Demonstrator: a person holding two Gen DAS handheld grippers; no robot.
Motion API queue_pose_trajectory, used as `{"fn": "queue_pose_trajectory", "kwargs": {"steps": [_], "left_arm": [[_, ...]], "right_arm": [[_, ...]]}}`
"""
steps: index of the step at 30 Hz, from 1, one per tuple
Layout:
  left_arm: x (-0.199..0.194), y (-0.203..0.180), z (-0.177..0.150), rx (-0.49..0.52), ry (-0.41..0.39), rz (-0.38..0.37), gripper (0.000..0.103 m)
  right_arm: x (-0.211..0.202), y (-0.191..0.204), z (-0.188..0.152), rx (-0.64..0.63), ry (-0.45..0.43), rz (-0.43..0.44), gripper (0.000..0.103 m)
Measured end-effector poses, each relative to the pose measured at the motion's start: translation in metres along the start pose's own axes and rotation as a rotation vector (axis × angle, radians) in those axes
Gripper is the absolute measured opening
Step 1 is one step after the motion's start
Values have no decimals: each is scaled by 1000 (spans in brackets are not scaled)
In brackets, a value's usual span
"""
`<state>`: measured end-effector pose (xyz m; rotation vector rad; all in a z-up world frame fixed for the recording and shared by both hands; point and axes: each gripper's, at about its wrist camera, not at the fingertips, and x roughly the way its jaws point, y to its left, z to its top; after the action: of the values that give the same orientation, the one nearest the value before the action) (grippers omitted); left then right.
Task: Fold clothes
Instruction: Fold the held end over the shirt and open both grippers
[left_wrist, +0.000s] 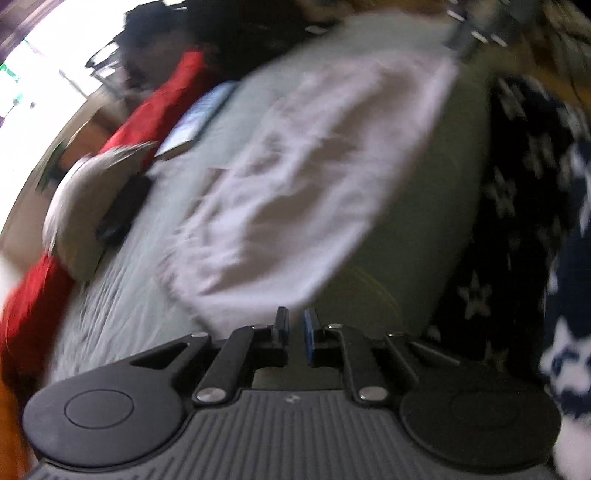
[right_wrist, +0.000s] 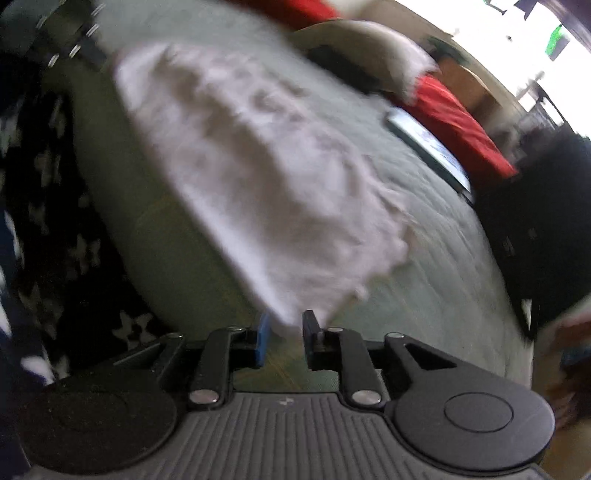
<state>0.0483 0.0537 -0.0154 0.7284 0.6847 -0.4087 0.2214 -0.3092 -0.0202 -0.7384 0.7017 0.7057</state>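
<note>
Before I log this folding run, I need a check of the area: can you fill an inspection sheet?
Surface: pale green quilted bedspread, wrinkled.
Job's things: pale pink garment spread flat on the bedspread; blurred.
Clutter: red cloth, cushion, flat tablet-like thing, dark star-patterned fabric.
Grippers: left gripper slightly open, empty; right gripper open, garment's edge at its fingertips, grip not clear.
Cables: nothing seen.
Surroundings: bright window.

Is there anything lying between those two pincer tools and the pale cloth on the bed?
Nothing visible. The pale cloth lies spread on the green bedspread, directly ahead of the left tool and right tool. The book and red fabric sit off beside it.
</note>
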Motion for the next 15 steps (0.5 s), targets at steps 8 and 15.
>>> {"fn": "queue_pose_trajectory", "kwargs": {"steps": [8, 15], "left_arm": [[44, 25, -6, -209, 71, -19, 18], [26, 41, -30, -322, 106, 13, 33]], "right_arm": [[25, -23, 13, 367, -152, 124, 38], [49, -14, -18, 518, -57, 143, 46]]}}
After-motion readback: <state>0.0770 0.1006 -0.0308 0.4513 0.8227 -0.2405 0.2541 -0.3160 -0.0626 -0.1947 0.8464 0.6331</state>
